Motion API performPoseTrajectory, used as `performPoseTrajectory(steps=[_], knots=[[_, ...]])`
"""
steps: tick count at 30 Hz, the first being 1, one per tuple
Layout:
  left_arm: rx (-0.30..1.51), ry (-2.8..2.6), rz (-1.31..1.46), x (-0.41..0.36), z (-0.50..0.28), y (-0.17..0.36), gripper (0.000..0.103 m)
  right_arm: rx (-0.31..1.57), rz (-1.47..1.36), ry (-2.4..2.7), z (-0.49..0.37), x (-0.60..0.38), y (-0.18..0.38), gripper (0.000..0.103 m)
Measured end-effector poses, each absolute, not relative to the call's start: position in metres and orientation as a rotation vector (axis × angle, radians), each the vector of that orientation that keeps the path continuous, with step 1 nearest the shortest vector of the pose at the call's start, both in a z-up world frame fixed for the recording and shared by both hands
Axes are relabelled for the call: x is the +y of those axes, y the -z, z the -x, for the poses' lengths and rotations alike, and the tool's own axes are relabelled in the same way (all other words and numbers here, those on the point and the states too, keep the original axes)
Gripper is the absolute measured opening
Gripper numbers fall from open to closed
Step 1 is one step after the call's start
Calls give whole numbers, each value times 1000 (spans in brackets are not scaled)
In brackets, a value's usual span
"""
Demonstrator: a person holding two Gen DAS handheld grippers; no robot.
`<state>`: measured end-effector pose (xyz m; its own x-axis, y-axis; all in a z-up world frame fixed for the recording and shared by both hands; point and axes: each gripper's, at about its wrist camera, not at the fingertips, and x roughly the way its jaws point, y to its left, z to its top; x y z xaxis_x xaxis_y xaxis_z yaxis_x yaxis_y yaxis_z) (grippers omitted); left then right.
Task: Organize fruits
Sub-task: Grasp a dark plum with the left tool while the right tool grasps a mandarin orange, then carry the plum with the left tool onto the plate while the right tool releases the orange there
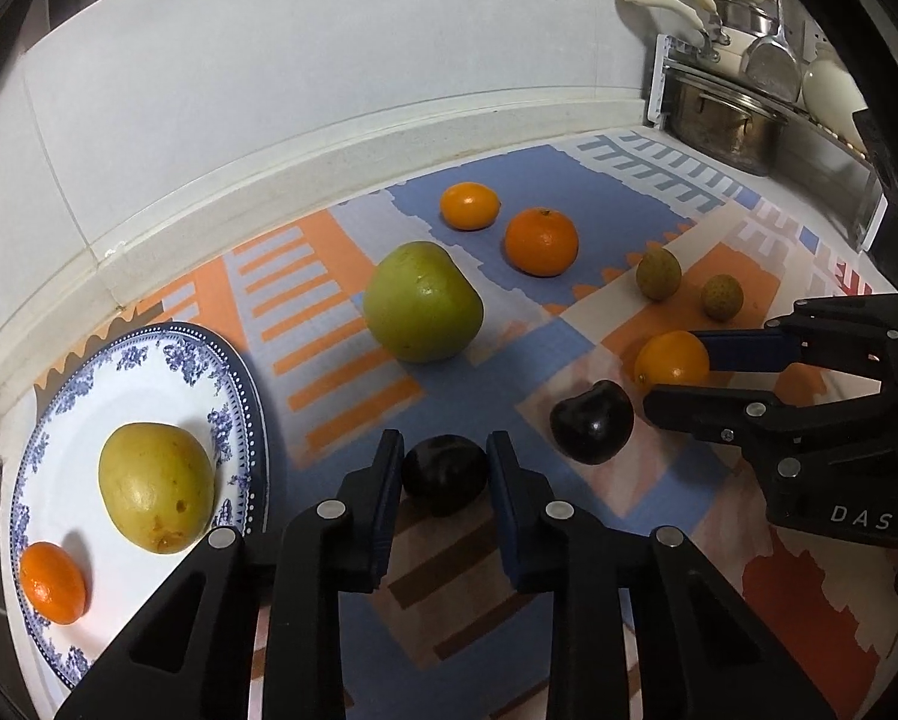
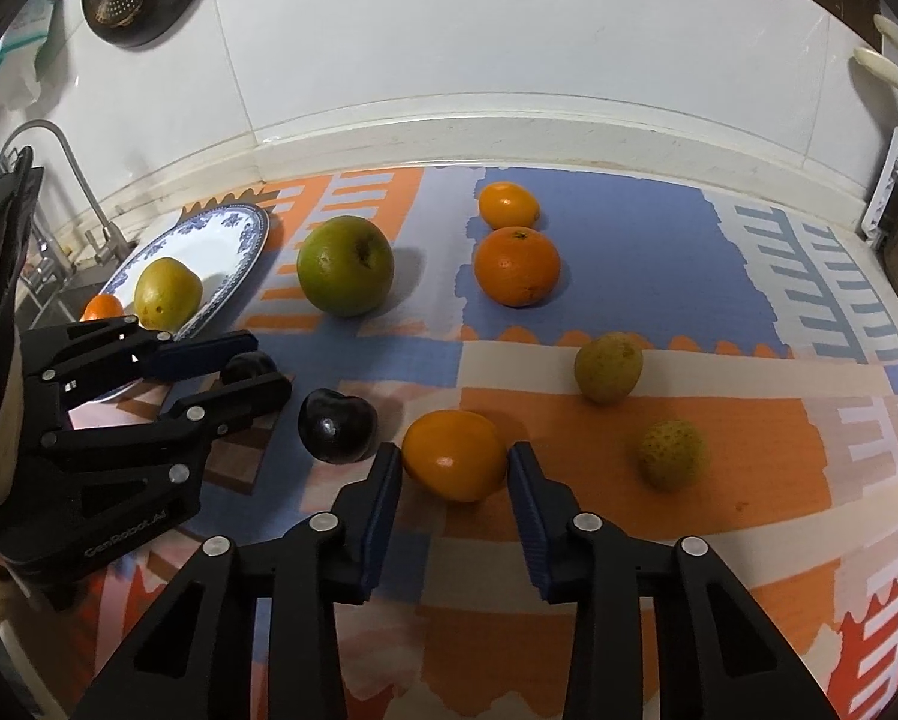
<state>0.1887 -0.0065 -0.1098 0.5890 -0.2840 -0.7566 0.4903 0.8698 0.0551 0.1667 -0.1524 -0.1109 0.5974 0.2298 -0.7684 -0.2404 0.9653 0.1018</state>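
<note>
My left gripper [image 1: 446, 450] is open with its jaws on either side of a dark plum [image 1: 444, 474] on the mat; it also shows in the right wrist view [image 2: 257, 360]. My right gripper [image 2: 454, 456] is open around a small orange [image 2: 454, 455], which also shows in the left wrist view [image 1: 672, 361]. A second dark plum [image 2: 336, 425] lies between the two. The blue-patterned plate [image 1: 59, 390] holds a yellow pear [image 1: 156, 487] and a small orange [image 1: 51, 582]. A green apple [image 1: 422, 300], two oranges [image 1: 540, 241] [image 1: 469, 205] and two small yellow-green fruits [image 1: 658, 273] [image 1: 721, 296] lie on the mat.
A patterned mat [image 2: 628, 240] covers the counter against a white tiled wall. A steel pot [image 1: 721, 120] and utensil rack stand at the back right. A sink tap [image 2: 59, 138] is at the left, behind the plate.
</note>
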Motion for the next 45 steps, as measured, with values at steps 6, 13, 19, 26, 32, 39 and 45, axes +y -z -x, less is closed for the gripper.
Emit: performPoseTrajectory(steps=[6,13,19,26,32,39,45], knots=[[815,446,-245,-5,-181,102,28,871,-3,-269,-160,-155,106,37],[786,433,-213,1,-170,88,28,837,-4,-282,-150,-153,94,37],[764,409,-171,11,-160,75,28,809,-4,-307,-142,-146,82,37],[715,356,-134,31,-145,56,28,760,8,-353,-136,-131,64,37],[679,310,-107,49,-135,42,28,720,18,-399,-132,-116,48,37],[643,233,-82,75,-127,27,27,673,28,-460,-135,-93,32,37],[623,168,-61,99,-128,18,27,656,28,-522,-145,-70,23,37]])
